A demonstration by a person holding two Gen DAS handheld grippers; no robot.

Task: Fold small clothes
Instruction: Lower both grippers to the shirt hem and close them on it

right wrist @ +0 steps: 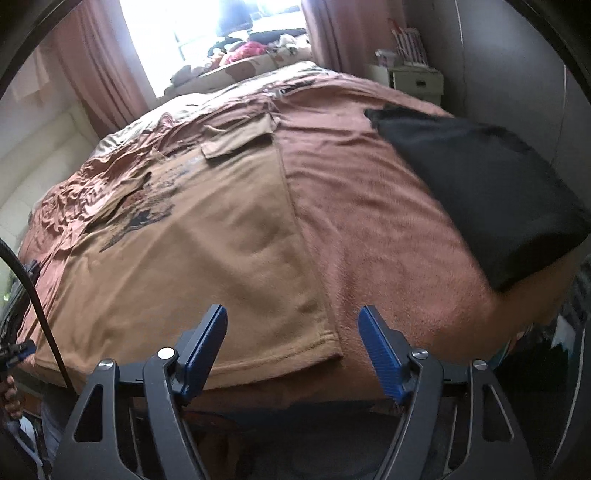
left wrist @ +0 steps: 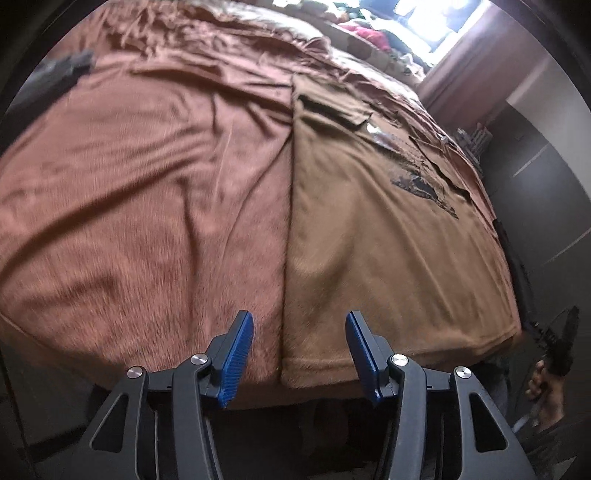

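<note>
A tan T-shirt (left wrist: pixel 388 236) with a dark printed graphic lies flat on a bed with a rust-brown cover (left wrist: pixel 147 192), one side folded in to a straight edge. It also shows in the right wrist view (right wrist: pixel 192 258). My left gripper (left wrist: pixel 299 332) is open and empty, hovering over the shirt's hem near the bed's front edge. My right gripper (right wrist: pixel 291 328) is open and empty, above the hem corner of the shirt. A dark folded garment (right wrist: pixel 487 199) lies on the bed at the right.
The bed cover (right wrist: pixel 388 229) is wrinkled toward the far end. A window (right wrist: pixel 207 33) with pink curtains and a pile of clothes sit beyond the bed. A small white cabinet (right wrist: pixel 413 81) stands at the far right. The other hand-held gripper (left wrist: pixel 557 347) shows at right.
</note>
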